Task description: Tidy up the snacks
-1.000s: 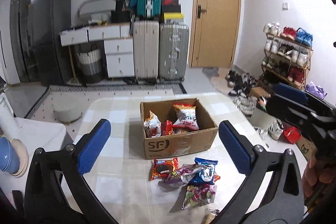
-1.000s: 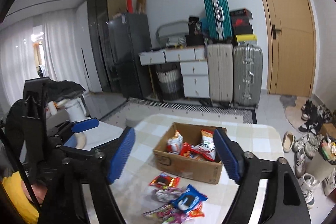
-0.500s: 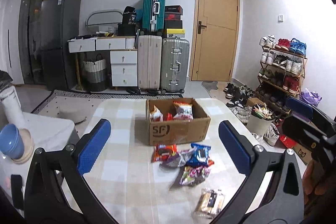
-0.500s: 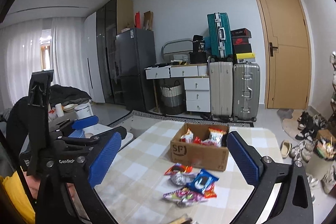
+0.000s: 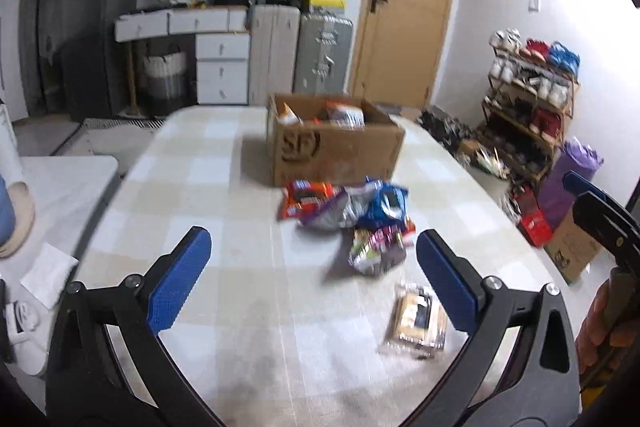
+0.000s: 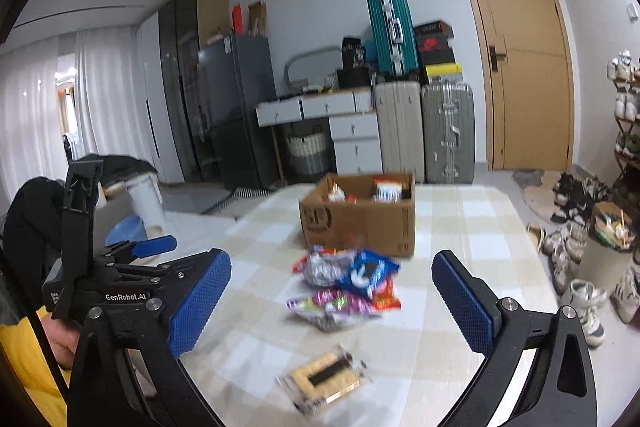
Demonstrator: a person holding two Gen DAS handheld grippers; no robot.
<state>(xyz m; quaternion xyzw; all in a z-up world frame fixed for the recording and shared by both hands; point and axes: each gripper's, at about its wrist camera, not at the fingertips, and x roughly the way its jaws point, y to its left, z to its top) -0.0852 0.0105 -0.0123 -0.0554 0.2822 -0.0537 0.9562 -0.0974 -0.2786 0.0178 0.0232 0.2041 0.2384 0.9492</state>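
Observation:
A brown cardboard box [image 5: 336, 149] [image 6: 358, 217] stands on the checked table [image 5: 200, 187] [image 6: 472, 223] with several snack bags inside. In front of it lies a heap of loose packets: a red one [image 5: 306, 199], a blue one [image 5: 386, 205] [image 6: 366, 269], a silver one [image 6: 324, 267] and a purple-green one [image 5: 374, 245] [image 6: 328, 301]. Closer to me lies a clear pack of biscuits [image 5: 418, 317] [image 6: 324, 379]. My left gripper [image 5: 312, 279] is open above the near table, empty. My right gripper [image 6: 332, 303] is open too, with nothing between its fingers.
A low white side table [image 5: 60, 179] with a blue bowl stands left of the table. Suitcases [image 5: 324, 55], a drawer desk [image 5: 220, 67] and a door [image 5: 404, 7] line the back wall. A shoe rack [image 5: 528, 99] and loose shoes [image 6: 576, 251] are on the right.
Both grippers have drawn back and sunk, so the box looks farther off and the biscuit pack has come into view. The right gripper's jaws have spread wider.

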